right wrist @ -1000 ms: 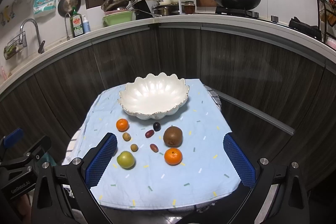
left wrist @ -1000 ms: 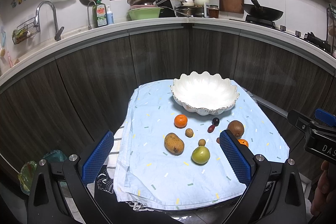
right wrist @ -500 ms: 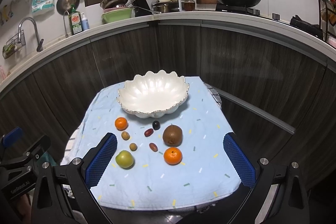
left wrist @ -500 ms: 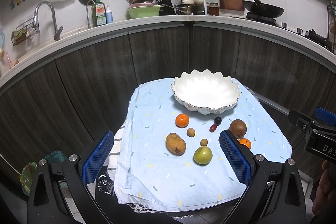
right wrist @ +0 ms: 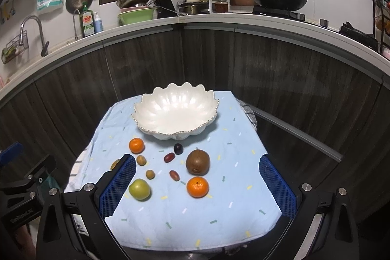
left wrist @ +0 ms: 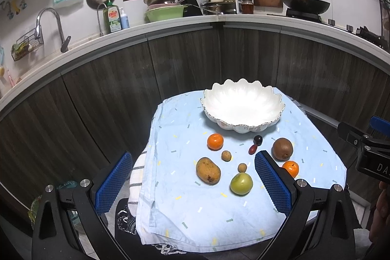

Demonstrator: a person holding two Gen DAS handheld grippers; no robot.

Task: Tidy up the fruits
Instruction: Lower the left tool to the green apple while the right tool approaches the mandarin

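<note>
Left gripper (left wrist: 192,182): jaws wide, empty. Right gripper (right wrist: 197,184): same. Both have edged slightly nearer the fruit over the last second; nothing gripped, sorting not begun. Bowl (right wrist: 175,111): empty, at cloth's (right wrist: 195,223) far edge. Kiwi (right wrist: 197,162), oranges, apparently a mango (left wrist: 208,170), loose mid-cloth. Room: kitchen counter (left wrist: 170,26), sink beyond.

Gloss, cloth and wood grain

Glossy white bowl (right wrist: 175,111) on matt blue cloth (right wrist: 219,211); fuzzy kiwi (right wrist: 197,162) ahead of the gripper; behind, matt dark wood-grain cabinets (right wrist: 280,70).
</note>
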